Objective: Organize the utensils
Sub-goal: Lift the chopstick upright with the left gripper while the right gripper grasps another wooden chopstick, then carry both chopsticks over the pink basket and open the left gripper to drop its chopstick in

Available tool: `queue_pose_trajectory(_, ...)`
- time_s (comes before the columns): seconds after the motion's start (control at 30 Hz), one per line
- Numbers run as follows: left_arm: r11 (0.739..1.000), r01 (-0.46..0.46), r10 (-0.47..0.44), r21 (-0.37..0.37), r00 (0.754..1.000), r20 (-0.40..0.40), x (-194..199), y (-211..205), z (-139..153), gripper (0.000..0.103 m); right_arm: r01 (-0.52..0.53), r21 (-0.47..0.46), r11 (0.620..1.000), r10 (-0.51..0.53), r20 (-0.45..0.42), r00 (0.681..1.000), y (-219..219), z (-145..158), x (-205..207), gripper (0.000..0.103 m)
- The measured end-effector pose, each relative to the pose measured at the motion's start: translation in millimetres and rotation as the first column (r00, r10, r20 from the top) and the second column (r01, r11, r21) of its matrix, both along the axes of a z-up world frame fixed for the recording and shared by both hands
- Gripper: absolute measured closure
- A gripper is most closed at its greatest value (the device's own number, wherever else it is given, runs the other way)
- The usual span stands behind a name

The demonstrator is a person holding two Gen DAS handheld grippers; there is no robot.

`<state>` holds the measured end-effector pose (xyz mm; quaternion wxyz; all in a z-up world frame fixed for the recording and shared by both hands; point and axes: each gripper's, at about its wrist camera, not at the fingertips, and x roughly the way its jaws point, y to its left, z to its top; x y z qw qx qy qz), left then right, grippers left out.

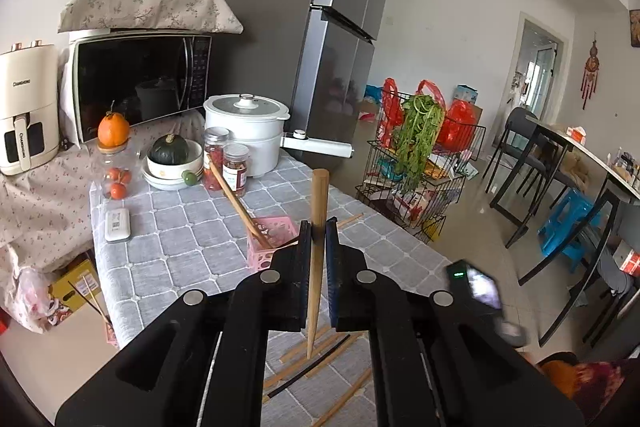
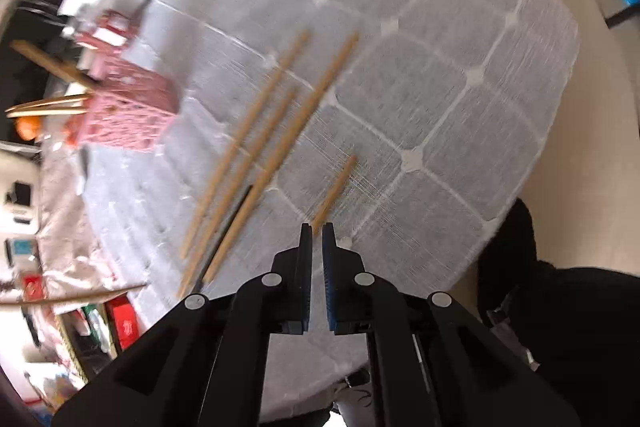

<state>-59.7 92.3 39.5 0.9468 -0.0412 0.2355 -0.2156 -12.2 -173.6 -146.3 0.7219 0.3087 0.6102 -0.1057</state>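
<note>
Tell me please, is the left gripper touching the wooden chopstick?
Touching. The left wrist view shows the left gripper closed on the wooden chopstick, both fingers pressed against its sides, holding it upright above the table.

The left wrist view looks from just above the near edge of the table, nearly level, across the grey checked tablecloth [image 1: 192,227] toward the microwave [image 1: 140,83] and fridge [image 1: 320,39] at the far side, with the room open to the right. The right wrist view sits higher and tilts steeply down, close over the same tablecloth [image 2: 420,75], and is blurred. Both views share the cloth, the pink basket [image 1: 268,247] [image 2: 132,111], far and to the left in each, and the loose chopsticks [image 1: 320,359] [image 2: 280,147] on the near cloth.
</note>
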Motion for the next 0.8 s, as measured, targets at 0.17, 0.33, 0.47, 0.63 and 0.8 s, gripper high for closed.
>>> queue_pose_trajectory(0.17, 1.000, 0.024, -0.024, 0.004, 1.000, 0.000, 1.0, 0.9, -2.6, 0.097, 0.034, -0.023, 0.999, -0.035, -0.038, 0.999, 15.9, -17.6, 11.4, 0.058)
queue_pose_trajectory(0.33, 1.000, 0.030, -0.030, -0.004, 1.000, -0.002, 1.3, 4.8, -3.0, 0.097, 0.050, -0.100, 0.994, -0.049, 0.009, 0.999, 18.7, -17.6, 11.9, 0.094)
queue_pose_trajectory(0.47, 1.000, 0.015, -0.015, -0.021, 1.000, 0.002, -1.4, 11.2, -1.2, 0.097, 0.075, -0.060, 0.995, -0.069, 0.091, 0.993, 5.2, -1.8, 0.7, 0.097)
queue_pose_trajectory(0.63, 0.999, -0.010, 0.012, -0.038, 0.999, 0.033, -8.7, 16.9, 11.9, 0.097, 0.027, -0.044, 0.999, -0.015, 0.255, 0.967, -6.2, 63.6, -20.4, 0.097)
queue_pose_trajectory(0.8, 0.997, -0.040, 0.041, -0.060, 0.999, 0.025, -3.1, 20.9, 22.4, 0.097, -0.010, -0.045, 0.999, 0.027, 0.400, 0.916, -25.6, 137.5, -39.3, 0.097)
